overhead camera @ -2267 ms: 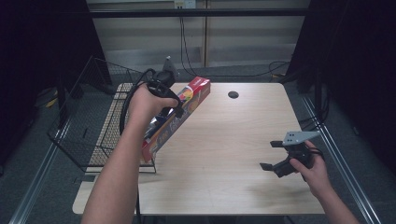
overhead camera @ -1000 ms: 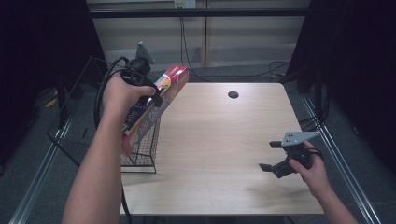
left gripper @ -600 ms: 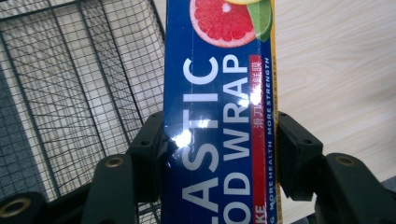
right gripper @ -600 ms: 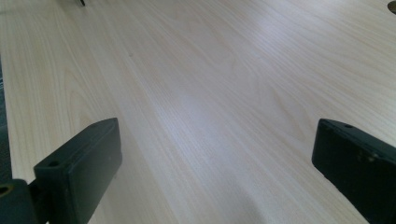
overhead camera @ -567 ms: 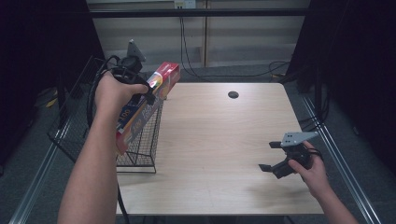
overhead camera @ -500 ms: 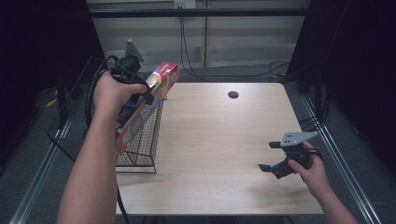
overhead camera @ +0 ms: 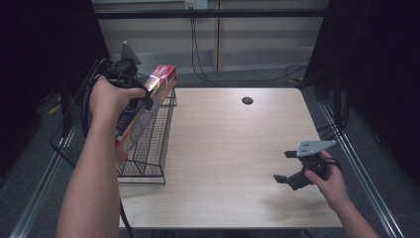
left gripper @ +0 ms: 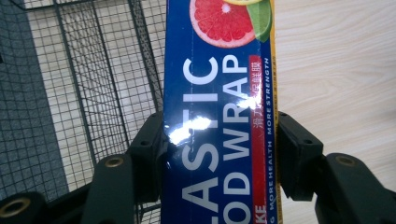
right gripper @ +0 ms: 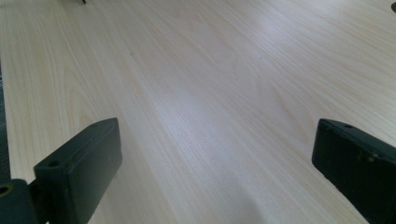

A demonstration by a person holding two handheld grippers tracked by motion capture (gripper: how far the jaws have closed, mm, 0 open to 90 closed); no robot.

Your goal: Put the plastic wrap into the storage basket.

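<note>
As the box (overhead camera: pixel 143 106) is held slanted over the wire basket (overhead camera: pixel 148 144) at the bench's (overhead camera: pixel 237 148) left edge, probably to go inside, the left hand-held gripper (left gripper: pixel 219 140) presses both jaws on its sides, while the right hand-held gripper (right gripper: pixel 215 172) waits apart, empty, above bare wood.

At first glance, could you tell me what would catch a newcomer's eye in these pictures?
The bright plastic wrap box, clamped between the jaws of the left gripper, is held tilted over the black wire basket at the table's left edge. Across the bare wooden table, the right gripper waits near the front right, jaws apart and empty.
</note>
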